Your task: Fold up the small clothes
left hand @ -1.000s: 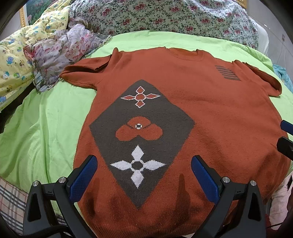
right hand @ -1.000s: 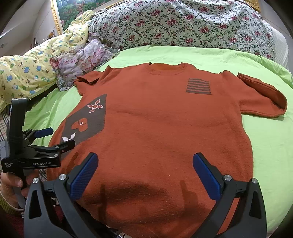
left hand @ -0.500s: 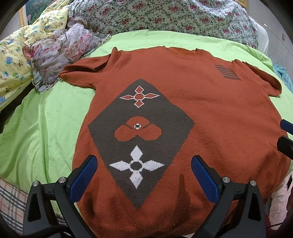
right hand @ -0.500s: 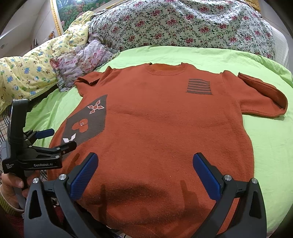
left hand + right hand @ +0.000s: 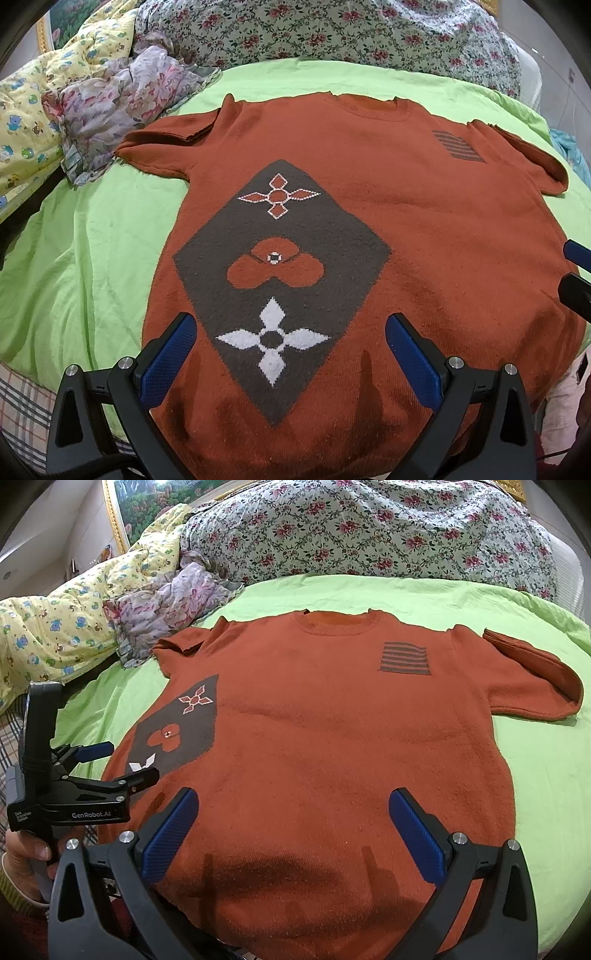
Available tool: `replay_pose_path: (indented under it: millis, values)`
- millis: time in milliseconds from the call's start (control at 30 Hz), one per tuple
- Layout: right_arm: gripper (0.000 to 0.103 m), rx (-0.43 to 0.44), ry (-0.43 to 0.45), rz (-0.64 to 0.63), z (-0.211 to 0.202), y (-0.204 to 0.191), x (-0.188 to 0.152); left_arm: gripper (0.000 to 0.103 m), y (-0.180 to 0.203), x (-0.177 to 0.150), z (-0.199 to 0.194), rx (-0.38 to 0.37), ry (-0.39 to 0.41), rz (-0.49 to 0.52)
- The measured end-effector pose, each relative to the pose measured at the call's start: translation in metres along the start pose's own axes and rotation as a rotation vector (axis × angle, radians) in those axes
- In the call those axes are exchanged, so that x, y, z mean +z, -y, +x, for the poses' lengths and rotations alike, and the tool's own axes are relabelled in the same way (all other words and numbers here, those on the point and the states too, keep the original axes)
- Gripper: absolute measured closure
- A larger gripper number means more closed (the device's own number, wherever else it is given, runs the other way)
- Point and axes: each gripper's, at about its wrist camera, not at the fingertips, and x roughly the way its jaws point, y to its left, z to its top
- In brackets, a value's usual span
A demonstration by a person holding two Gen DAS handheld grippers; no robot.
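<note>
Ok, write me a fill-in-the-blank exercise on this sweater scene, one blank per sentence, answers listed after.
1. The rust-orange knitted short-sleeved sweater lies spread flat on a ____ bedsheet.
2. The dark patch holding the white four-petal flower has the shape of a ____.
3. The dark block near the round neckline is made of horizontal ____.
4. The left gripper and the right gripper both have their jaws ____.

Missing words: green; diamond; stripes; open
</note>
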Motion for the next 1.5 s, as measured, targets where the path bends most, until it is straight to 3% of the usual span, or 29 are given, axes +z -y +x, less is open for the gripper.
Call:
replay_pose_path:
  millis: [467,600,767,833,933,1300,1500]
  values:
    - [0.001,-0.001,0.0,0.021,0.006,0.009,0.007,0.001,0.001,0.013,0.011,0.001,-0.023,0.011]
    - [0.001,-0.034,0.03,0.035,0.005,0.027,0.009,0.001,0.0,0.017,0.018,-0.017,-0.044,-0.015]
    - [0.001,-0.009,0.139,0.098,-0.001,0.056,0.017,0.001,0.001,0.026,0.027,-0.032,-0.056,-0.017]
    - [0.001,-0.015,0.135,0.118,-0.003,0.069,0.022,0.001,0.002,0.033,0.03,-0.041,-0.051,-0.014]
    - [0.001,-0.043,0.099,0.15,-0.002,0.093,0.033,0.001,0.003,0.048,0.034,-0.046,-0.024,-0.001]
    - [0.01,-0.25,0.148,0.135,0.0,0.212,0.118,0.001,0.011,0.117,0.053,-0.082,0.004,0.021]
    - [0.011,-0.341,0.062,0.061,0.038,0.26,0.158,0.001,0.015,0.139,0.075,-0.063,-0.03,0.022]
